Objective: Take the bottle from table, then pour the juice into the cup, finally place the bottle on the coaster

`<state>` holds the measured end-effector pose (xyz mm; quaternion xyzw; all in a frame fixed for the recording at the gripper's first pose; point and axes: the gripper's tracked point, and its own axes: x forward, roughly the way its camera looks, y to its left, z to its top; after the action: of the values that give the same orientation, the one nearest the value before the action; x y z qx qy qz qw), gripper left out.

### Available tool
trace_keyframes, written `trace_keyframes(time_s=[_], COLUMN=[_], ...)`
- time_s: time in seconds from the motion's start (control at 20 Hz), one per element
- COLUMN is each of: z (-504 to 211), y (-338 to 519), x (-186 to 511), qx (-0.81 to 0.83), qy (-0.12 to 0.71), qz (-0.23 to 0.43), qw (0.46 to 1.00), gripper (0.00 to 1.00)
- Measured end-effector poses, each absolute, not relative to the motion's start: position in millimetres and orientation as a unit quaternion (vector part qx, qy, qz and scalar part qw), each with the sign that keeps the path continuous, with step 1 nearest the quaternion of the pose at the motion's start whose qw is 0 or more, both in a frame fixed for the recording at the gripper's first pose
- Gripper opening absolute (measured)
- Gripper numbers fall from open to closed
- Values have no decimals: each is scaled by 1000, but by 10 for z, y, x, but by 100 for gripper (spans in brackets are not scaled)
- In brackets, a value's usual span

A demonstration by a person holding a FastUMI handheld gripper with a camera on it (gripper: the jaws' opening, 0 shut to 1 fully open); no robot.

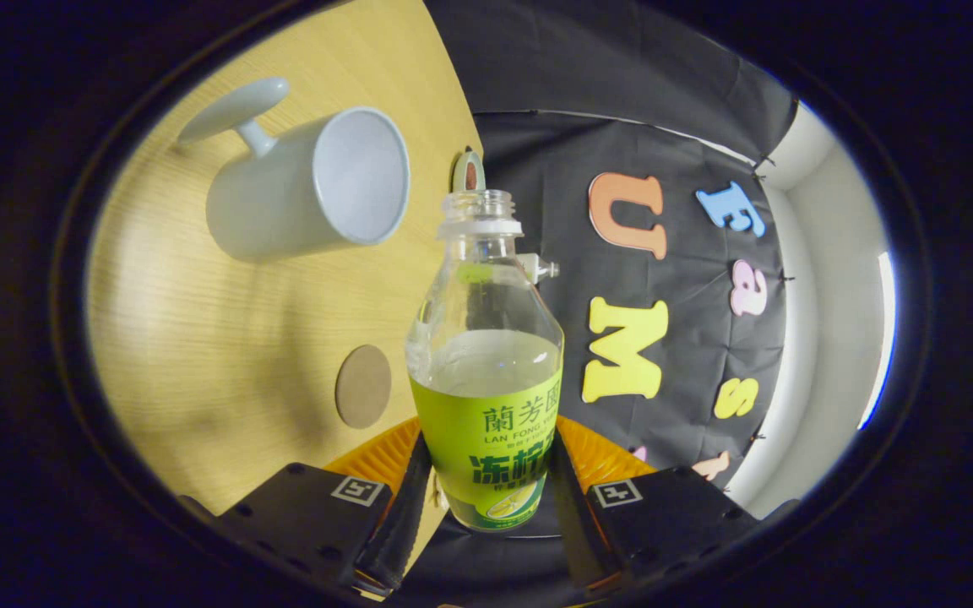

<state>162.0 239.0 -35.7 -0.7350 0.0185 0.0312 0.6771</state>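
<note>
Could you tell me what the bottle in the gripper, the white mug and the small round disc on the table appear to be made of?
The clear, green-labelled bottle, held between the gripper fingers, looks like glossy transparent plastic: see-through walls, moulded threaded neck, though glass is possible. The white handled mug looks like smooth glazed ceramic, given its thick rim and soft sheen. The flat brown round coaster on the light wood-grain table looks matte, perhaps cork or card.

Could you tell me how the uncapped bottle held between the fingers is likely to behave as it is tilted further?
The bottle, clamped between the fingers, looks rigid and fairly light, being partly full. With no cap, juice would probably slosh toward its mouth. Its glossy label may slip.
</note>
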Motion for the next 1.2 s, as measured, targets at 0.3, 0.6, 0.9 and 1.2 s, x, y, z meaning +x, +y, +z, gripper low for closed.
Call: trace_keyframes(time_s=[0.3, 0.6, 0.9, 1.2], z=[-308, -289, -252, -210], y=[2418, 2477, 2494, 2525], x=[1607, 1589, 1542, 1500], qx=[-757, -772, -782, -790], qy=[7, 0, -8, -15], qz=[22, 21, 19, 17], qw=[653, 635, 623, 612], gripper=[75, 75, 75, 75])
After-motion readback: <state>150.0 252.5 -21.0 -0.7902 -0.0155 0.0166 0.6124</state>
